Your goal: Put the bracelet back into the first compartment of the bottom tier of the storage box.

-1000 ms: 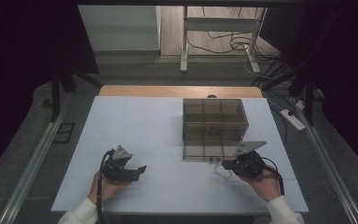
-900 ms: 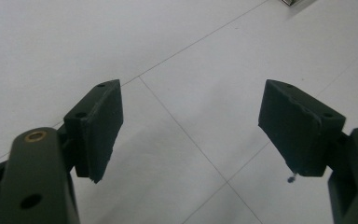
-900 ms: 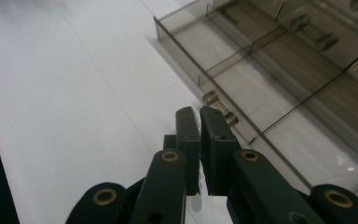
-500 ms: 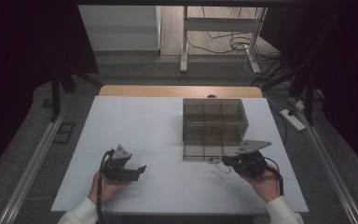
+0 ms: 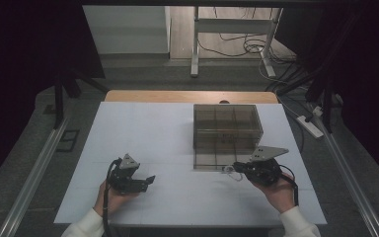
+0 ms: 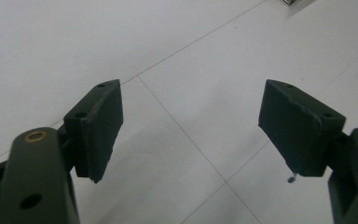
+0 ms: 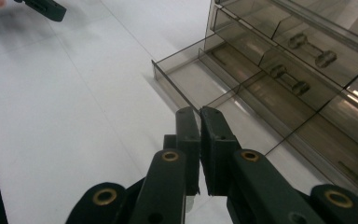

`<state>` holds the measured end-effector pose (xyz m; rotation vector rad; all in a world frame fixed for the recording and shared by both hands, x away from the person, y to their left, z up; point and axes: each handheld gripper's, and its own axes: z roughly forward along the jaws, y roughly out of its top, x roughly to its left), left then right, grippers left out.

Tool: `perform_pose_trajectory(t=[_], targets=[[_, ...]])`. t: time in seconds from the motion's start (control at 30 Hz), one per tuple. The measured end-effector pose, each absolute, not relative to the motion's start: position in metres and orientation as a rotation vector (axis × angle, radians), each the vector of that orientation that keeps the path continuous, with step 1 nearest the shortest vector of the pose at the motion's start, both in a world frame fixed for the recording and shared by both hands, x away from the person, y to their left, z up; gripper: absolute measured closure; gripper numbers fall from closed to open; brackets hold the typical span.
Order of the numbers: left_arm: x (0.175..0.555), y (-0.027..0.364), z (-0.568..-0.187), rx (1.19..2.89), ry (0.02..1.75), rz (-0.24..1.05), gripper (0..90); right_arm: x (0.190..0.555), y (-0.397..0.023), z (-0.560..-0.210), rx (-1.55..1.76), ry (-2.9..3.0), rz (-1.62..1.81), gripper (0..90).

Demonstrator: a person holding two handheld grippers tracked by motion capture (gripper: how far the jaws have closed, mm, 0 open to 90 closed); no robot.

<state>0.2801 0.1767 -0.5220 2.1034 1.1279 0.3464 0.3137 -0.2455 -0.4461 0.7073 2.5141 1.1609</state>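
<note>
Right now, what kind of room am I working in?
Probably a lab or recording workspace: a white table with a clear drawer organizer, dark curtains at the sides and loose cables on the floor.

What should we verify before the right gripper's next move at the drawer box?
1. Right gripper jaws shut: ok.
2. Something gripped between those jaws: cannot tell, the pads hide it.
3. One drawer pulled out of the drawer box: ok, it looks empty.
4. Left gripper open with nothing between its jaws: ok.
5. Left gripper apart from the box, over bare table: ok.
</note>
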Motion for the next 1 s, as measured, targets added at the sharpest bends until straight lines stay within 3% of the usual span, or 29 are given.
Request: perform_pose_trajectory(t=[1.0], targets=[[0.28, 0.175, -0.522, 2.108, 1.125, 0.348, 22.9, 0.336, -0.226, -0.431, 0.679, 2.463, 1.21, 85.5]])
